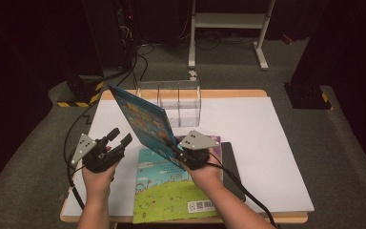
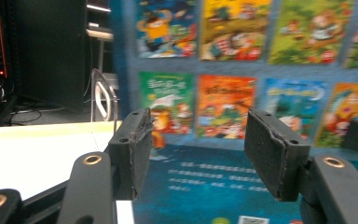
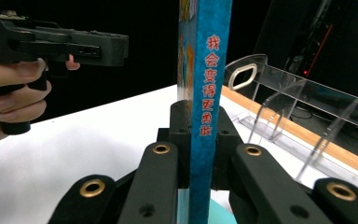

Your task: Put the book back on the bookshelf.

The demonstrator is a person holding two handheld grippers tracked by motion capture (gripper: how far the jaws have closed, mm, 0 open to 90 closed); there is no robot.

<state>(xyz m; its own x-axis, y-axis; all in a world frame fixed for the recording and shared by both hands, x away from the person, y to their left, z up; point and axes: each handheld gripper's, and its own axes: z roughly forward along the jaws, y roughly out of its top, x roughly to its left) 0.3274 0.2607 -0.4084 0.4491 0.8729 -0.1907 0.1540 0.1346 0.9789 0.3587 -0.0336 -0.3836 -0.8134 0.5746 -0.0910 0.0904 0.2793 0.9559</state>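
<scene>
Right gripper [image 1: 183, 153]: clamped on the book [image 1: 140, 119]'s spine — book tilted up-left.
Left gripper [image 1: 119, 138]: half-open, empty — just left of it.
Rack [image 1: 171, 98]: beyond.

Both grippers black, pistol-style bodies. Left gripper [image 1: 120, 138] and right gripper [image 1: 177, 151] each carry a grey three-cornered plate on top with small dark dots. Black cable trails from each, looping off toward the table's near edge. Jaws in the gripper views: matte black links with brass-ringed holes, worn rough-edged black pads [image 2: 131, 149]. Forearms bare, no sleeves.
</scene>
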